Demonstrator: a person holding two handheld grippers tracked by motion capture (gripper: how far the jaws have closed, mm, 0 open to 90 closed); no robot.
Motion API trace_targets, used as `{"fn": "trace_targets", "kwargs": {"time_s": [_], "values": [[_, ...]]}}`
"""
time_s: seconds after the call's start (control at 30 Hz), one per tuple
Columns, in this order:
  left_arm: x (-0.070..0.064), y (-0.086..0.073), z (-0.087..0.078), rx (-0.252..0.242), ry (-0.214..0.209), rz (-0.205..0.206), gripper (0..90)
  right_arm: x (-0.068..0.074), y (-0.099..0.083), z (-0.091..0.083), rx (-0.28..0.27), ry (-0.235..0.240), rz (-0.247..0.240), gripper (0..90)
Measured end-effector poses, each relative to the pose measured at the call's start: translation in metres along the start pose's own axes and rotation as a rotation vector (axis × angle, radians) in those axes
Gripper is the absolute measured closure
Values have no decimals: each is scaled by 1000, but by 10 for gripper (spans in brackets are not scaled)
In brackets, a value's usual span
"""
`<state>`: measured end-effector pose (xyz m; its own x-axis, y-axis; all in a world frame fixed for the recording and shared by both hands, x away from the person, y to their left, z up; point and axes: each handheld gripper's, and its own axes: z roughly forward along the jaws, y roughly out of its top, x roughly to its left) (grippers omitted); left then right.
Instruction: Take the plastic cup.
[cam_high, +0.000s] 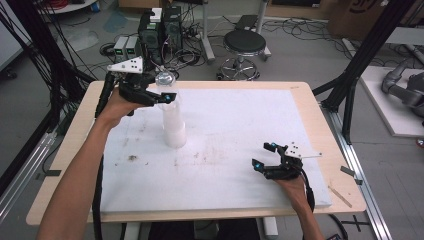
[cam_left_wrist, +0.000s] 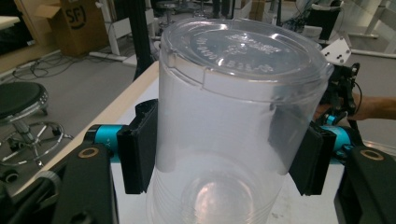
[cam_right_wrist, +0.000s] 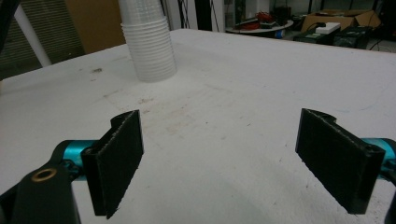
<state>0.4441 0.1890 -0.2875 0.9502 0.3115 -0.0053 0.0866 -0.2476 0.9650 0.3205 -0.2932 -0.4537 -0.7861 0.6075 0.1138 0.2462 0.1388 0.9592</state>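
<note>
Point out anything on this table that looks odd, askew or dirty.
The stack of cups stands upside down with the left gripper clamped near its top. Brown smudges soil the white mat. Nothing is spilled or broken. The right gripper rests open, apart.

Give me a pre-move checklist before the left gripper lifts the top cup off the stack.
1. Left gripper pads on both sides of the top cup: ok.
2. Grip firm enough to hold: cannot tell.
3. Stack of cups upright on the table: ok.
4. Right gripper open, holding nothing: ok.
5. Right gripper apart from the stack: ok.
6. Top cup loose from the one below: cannot tell.
</note>
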Motion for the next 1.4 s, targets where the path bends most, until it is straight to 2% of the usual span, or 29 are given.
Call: {"fn": "trace_targets", "kwargs": {"time_s": [0.2, 0.33, 0.47, 0.57, 0.7, 0.9, 1.1, 1.27, 1.4], "values": [[-3, 19, -6, -9, 10, 22, 353, 0, 0, 0, 3, 1, 1, 147], [-5, 24, -8, 1, 11, 22, 356, 1, 0, 0, 4, 2, 2, 147], [-10, 26, -12, -17, 4, 19, 356, 0, 0, 0, 2, 1, 2, 147], [-17, 25, -15, -21, 0, 10, 356, 0, 0, 0, 0, 1, -1, 147], [-32, 25, -18, -27, -16, 18, 357, 0, 0, 0, 1, 0, 3, 147], [-58, 15, -21, -59, -52, 4, 357, 0, 0, 0, -3, 0, 7, 147], [-87, 3, -17, -56, -61, 7, 360, 0, 0, 0, -2, 3, 12, 147], [-102, -11, -4, -55, -87, -19, 360, -1, 0, 0, 1, 5, 20, 147], [-113, -22, 7, -59, -104, -22, 360, -1, 0, 0, 0, 5, 14, 147]]}}
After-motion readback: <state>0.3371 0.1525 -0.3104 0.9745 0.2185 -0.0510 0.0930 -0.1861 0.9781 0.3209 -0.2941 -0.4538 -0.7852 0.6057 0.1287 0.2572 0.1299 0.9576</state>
